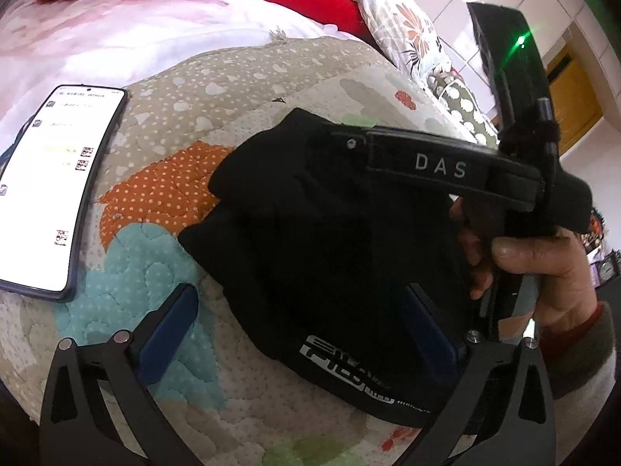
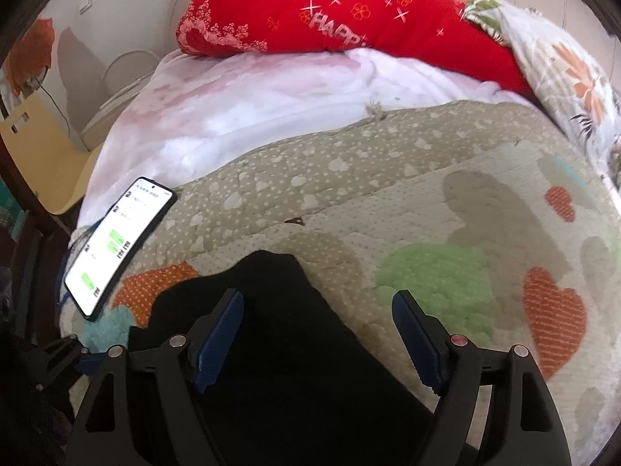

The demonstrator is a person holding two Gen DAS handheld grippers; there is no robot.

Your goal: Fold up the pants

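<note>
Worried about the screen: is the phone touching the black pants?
Apart. In the right wrist view a strip of patterned quilt shows between the phone and the black pants.

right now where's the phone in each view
Left wrist view: the phone lies at the left edge, screen lit, on the quilt, left of the black pants.
Right wrist view: the phone is at lower left, on the quilt's edge, up and left of the pants.
Shared landmark: the red pillow at the top of both views.
</note>
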